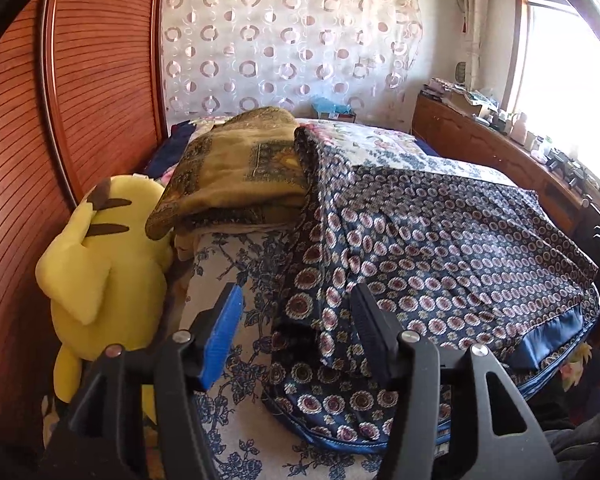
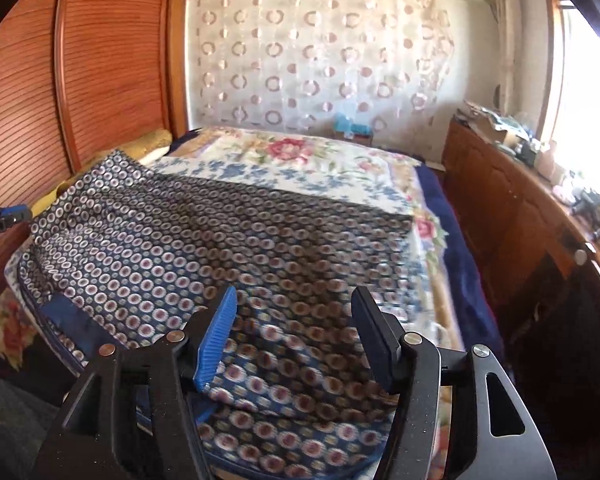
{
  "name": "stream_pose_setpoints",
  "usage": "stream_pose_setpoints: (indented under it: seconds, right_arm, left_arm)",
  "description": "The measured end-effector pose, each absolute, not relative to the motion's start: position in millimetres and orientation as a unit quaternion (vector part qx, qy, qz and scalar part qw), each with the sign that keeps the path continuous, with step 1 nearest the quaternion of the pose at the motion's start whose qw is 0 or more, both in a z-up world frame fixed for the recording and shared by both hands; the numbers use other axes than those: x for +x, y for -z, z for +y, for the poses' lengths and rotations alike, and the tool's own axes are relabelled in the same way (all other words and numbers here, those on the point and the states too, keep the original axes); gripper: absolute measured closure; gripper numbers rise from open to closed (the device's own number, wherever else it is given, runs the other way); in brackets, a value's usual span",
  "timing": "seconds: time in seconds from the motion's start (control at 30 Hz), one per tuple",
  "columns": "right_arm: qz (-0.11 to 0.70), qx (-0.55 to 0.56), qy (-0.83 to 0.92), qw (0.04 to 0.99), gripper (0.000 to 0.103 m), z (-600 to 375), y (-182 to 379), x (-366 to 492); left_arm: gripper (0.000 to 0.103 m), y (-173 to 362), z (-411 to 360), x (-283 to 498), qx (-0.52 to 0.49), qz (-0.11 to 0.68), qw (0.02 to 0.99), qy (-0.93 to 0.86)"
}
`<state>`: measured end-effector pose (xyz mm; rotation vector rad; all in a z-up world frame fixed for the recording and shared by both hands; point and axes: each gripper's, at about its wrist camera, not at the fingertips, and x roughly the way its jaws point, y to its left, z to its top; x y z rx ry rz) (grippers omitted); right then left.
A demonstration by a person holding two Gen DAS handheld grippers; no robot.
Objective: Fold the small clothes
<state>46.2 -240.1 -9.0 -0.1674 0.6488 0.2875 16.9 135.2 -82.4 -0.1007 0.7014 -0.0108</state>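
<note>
A dark blue garment (image 1: 440, 248) printed with round medallions lies spread across the bed, folded over itself along the near edge. My left gripper (image 1: 296, 300) hovers open over its left end, with cloth lying below the gap and neither pad pressing it. In the right wrist view the same garment (image 2: 220, 232) covers the bed's near half. My right gripper (image 2: 294, 300) stands open above its near right corner, jaws apart and nothing pinched. The left gripper (image 2: 4, 218) shows at that view's left edge.
A yellow plush toy (image 1: 100, 264) leans against the slatted wooden headboard (image 1: 100, 80). A folded olive blanket (image 1: 236, 176) rests at the garment's far left. The floral bedspread (image 2: 300, 160) extends beyond. A cluttered wooden cabinet (image 2: 520, 208) runs along the right under a bright window.
</note>
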Motion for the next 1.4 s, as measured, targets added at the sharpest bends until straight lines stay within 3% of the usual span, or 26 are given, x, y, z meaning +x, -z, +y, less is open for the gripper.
stream_pose_setpoints:
  seconds: [0.6,1.23,1.27,1.33,1.4]
  right_arm:
    - [0.388,-0.099,-0.198,0.895,0.042,-163.4,86.6,65.1]
    - [0.361,-0.102,-0.202,0.905,0.042,-148.1,61.7,53.4]
    - [0.357,-0.102,-0.203,0.906,0.042,-147.7,58.0,51.4]
    - [0.351,-0.104,-0.206,0.908,0.042,-147.3,52.9,49.0]
    - [0.347,-0.106,-0.205,0.909,0.042,-147.7,49.8,47.3]
  left_arm:
    - [0.048,121.6,140.9,18.5,-0.087,0.385,0.919,0.014]
    - [0.048,126.8,132.1,27.0,-0.091,0.391,0.916,0.013]
    - [0.049,126.8,131.2,27.6,-0.089,0.391,0.916,0.013]
    - [0.063,126.9,130.1,28.6,-0.088,0.390,0.917,0.015]
    - [0.083,126.9,129.7,30.7,-0.086,0.390,0.917,0.015]
